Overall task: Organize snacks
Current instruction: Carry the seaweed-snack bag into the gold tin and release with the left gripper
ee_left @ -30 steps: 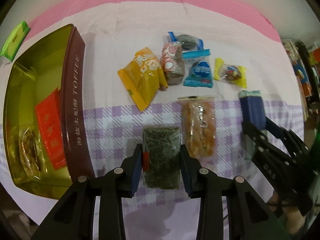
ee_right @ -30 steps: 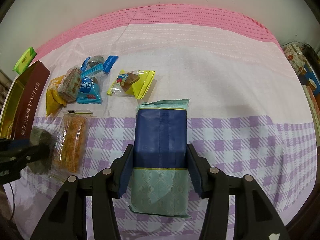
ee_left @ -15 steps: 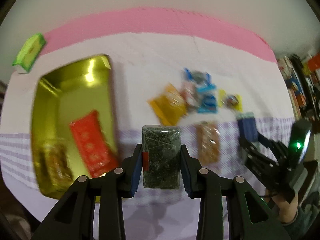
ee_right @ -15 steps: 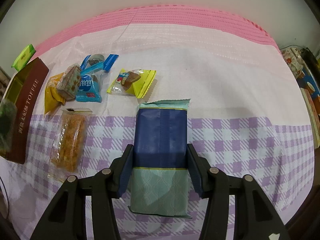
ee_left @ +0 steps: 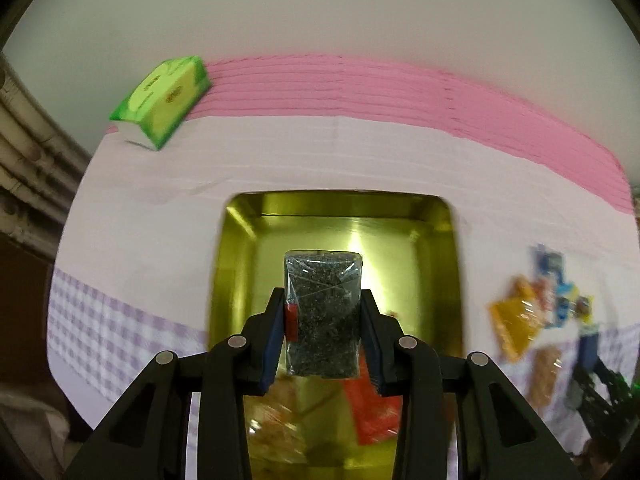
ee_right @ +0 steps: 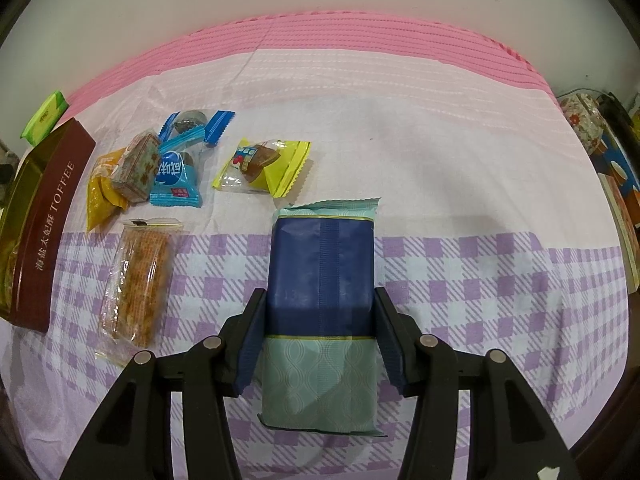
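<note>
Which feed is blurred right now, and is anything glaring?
Left wrist view: motion blur smears the gold tin edges and the loose snacks at right; a bright glare spot sits on the tin floor behind the dark packet. Right wrist view: sharp, evenly lit, only fisheye bending at the edges.

Bare far half of tin (ee_left: pixel 340 232)

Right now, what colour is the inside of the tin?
Shiny gold-yellow; the tin shows best in the left wrist view.
</note>
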`<state>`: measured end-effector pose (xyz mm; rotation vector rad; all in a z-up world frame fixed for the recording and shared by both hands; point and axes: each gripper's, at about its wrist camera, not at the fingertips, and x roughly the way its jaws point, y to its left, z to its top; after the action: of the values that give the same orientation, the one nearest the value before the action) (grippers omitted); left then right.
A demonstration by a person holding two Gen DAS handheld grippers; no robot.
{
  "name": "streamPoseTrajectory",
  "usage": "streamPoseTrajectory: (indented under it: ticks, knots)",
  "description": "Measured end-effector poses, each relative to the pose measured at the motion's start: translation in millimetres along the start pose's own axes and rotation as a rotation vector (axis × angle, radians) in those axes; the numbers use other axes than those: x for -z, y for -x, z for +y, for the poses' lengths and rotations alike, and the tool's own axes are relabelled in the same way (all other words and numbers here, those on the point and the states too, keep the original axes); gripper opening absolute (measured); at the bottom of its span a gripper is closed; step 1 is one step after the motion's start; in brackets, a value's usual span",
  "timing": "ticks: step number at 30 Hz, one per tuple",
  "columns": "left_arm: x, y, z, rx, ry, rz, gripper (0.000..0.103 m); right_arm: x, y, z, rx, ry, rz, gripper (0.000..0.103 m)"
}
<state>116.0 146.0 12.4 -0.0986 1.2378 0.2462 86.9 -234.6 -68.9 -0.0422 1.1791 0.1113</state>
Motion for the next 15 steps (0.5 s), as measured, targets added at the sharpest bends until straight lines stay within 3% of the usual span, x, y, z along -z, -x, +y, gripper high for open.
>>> streamPoseTrajectory:
  ticks: [15]
  knots:
    - [-11.1,-61.2,22.8,-0.048,-0.002,0.082,0.036,0.6,0.8,0.4,0.0,-0.003,-0.004,0.05]
